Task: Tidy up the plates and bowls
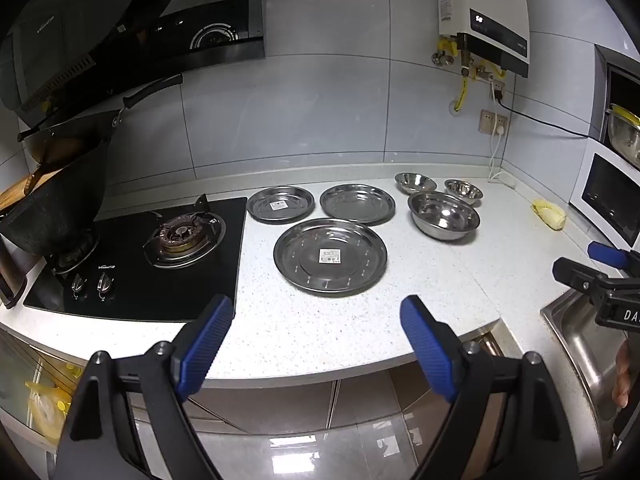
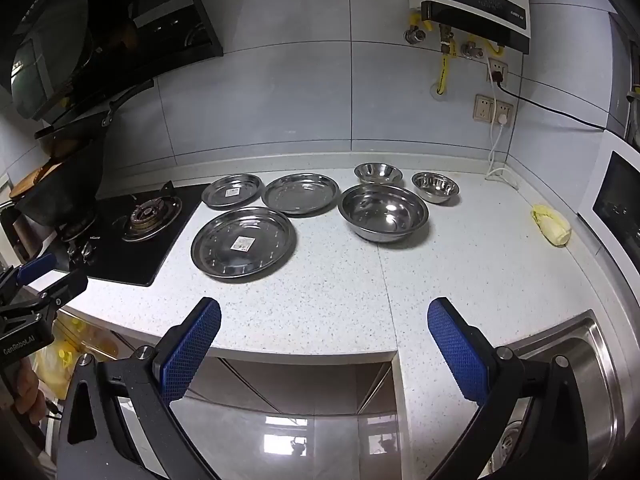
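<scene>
While both tongs, left gripper (image 1: 316, 312) and right gripper (image 2: 324, 316), gape empty, "GenRoboLAI" seemingly marks one.

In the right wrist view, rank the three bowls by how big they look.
1. front bowl, clearly largest, though nearest the camera.
2. back-left bowl and back-right bowl: these look about alike, so I won't rank them.

The plates (image 2: 244, 242) and bowls (image 2: 383, 212) are shiny silver steel; two plates carry white barcode labels. The surface (image 2: 340, 292) is white with dark speckles. Left of the plates, the stove (image 2: 132, 236) is glossy black. The fingers (image 2: 191, 354) bear blue cross-hatched pads. Right of the bowls lies a pale yellow cloth (image 2: 551, 225).
</scene>
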### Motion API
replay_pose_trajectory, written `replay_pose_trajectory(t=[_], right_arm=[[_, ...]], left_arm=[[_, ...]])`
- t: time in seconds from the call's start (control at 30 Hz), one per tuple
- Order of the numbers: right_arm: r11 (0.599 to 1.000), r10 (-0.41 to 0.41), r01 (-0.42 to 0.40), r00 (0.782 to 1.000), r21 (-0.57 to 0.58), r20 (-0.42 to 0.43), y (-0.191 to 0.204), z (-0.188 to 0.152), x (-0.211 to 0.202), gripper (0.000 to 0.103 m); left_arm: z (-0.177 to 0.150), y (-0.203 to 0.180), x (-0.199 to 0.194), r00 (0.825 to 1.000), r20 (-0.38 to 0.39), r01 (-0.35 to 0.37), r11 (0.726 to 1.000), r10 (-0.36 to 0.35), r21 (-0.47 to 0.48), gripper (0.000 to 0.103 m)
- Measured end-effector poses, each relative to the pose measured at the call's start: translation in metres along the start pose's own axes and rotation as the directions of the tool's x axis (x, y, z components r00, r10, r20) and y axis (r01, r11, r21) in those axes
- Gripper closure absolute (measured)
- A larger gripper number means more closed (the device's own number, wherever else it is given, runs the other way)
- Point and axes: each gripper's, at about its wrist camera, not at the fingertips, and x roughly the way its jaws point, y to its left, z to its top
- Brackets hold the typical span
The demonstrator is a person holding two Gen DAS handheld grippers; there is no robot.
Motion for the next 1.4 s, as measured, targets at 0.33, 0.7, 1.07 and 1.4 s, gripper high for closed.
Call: replay_pose_trajectory(t=[0.33, 0.7, 1.07, 1.4], right_arm=[[1.0, -0.002, 0.002, 1.0, 0.0, 0.001, 0.0, 0.0, 0.002, 0.001], [1.0, 0.003, -0.003, 1.0, 0.002, -0.006, 0.002, -0.002, 0.008, 0.001], [1.0, 0.007, -0.007, 1.0, 0.002, -0.015, 0.001, -0.001, 0.011, 0.001], [1.0, 0.003, -0.003, 1.0, -0.005, -0.027, 0.004, 0.0, 0.017, 0.001]], left_arm=[[-0.004, 0.004, 0.006, 1.0, -0.013, 0.0, 1.0, 0.0, -0.002, 0.017], [-0.004, 0.0, 0.008, 1.0, -0.022, 0.001, 1.0, -0.001, 0.002, 0.017], [-0.005, 0.004, 0.013, 0.999, -0.033, -0.002, 1.0, 0.001, -0.005, 0.017], [-0.006, 0.008, 0.016, 0.999, -0.042, 0.003, 1.0, -0.004, -0.013, 0.017]])
